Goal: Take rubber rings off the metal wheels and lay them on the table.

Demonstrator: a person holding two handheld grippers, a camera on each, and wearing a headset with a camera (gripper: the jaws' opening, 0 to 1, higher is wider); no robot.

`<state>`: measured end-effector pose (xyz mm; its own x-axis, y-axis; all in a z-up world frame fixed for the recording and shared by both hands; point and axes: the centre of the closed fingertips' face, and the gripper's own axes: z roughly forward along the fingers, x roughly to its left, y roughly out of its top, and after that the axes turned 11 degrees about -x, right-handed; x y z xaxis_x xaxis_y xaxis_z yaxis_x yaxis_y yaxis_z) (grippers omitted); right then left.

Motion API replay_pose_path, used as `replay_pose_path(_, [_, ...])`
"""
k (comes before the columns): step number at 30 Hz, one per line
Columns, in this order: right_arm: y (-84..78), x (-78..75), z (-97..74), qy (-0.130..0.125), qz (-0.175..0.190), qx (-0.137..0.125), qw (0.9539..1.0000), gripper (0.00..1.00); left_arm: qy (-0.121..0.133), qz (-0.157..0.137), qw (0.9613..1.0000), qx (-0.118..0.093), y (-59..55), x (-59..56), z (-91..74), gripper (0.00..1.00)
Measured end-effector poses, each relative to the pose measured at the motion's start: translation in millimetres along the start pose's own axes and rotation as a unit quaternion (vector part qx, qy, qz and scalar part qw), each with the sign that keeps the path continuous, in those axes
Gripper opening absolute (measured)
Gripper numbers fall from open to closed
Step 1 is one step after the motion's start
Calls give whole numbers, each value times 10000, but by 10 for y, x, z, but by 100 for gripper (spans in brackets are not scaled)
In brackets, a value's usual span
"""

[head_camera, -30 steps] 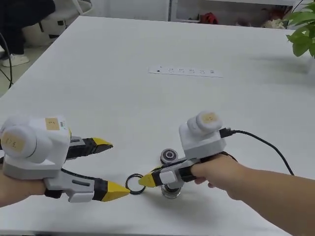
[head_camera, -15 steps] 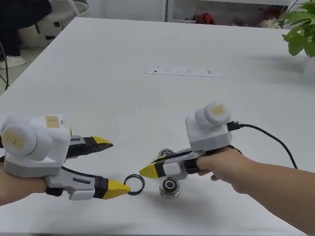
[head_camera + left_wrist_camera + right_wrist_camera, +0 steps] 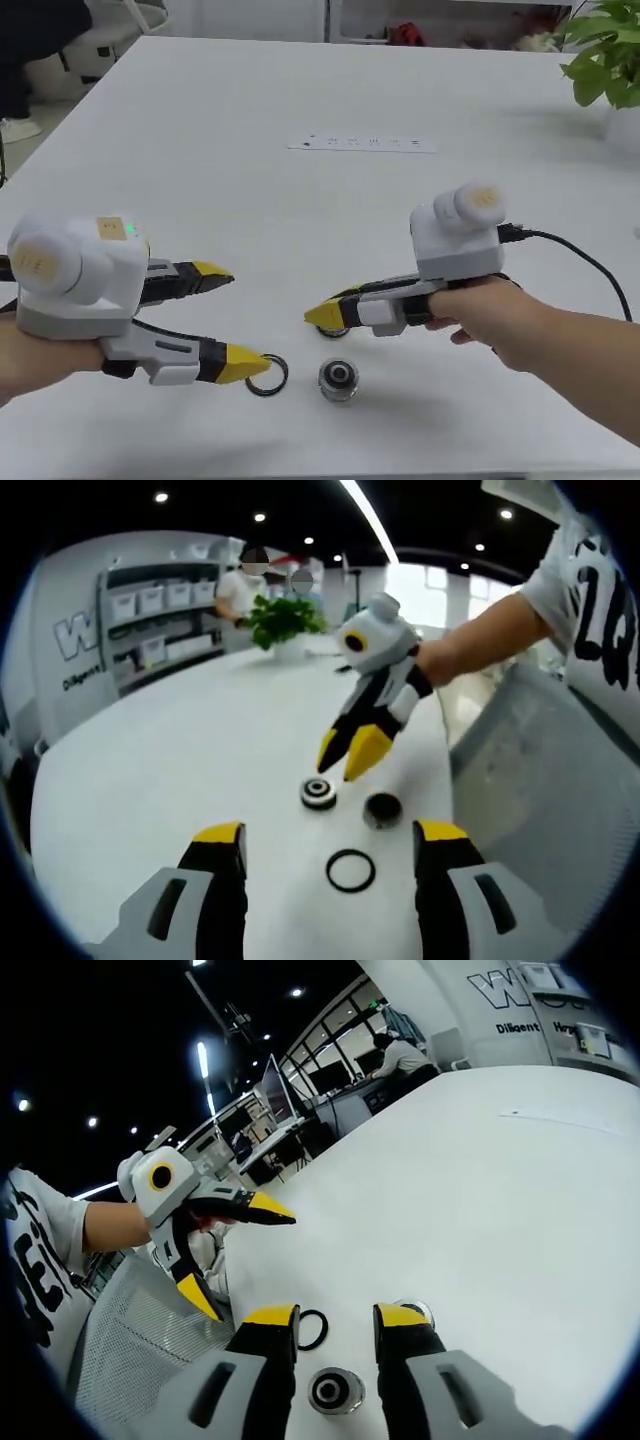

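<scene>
In the head view, one thin black rubber ring [image 3: 268, 375] is seen flat on the white table [image 3: 300, 200], beside the left gripper [image 3: 228, 318], whose jaws are spread wide. One small round metal wheel [image 3: 338, 380] is seen near the ring. The right gripper [image 3: 320, 315] is held level in a hand [image 3: 480, 320]. In the left gripper view, a second metal wheel [image 3: 318, 793] is shown clearly. In the right gripper view, its own jaws are seen a little apart, with nothing held.

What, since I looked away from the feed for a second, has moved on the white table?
The right gripper rose from the white table and drew back to the person's right, clear of the black rubber ring and the small round metal wheel beside it. The ring, that wheel, the second metal wheel farther back and the open left gripper, its lower tip at the ring, stayed put.
</scene>
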<state>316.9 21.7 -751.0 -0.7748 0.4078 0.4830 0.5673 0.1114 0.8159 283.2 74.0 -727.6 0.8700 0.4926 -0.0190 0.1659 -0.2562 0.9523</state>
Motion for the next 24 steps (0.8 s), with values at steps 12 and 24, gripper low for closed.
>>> replay_pose_path(12, [160, -187, -153, -264, -256, -303, 9989, 32, 17, 38, 9999, -100, 119, 98, 140, 68])
replay_pose_path(24, [127, -418, -272, -438, -725, -412, 9956, 30, 24, 0, 10000, -89, 103, 171, 288, 67])
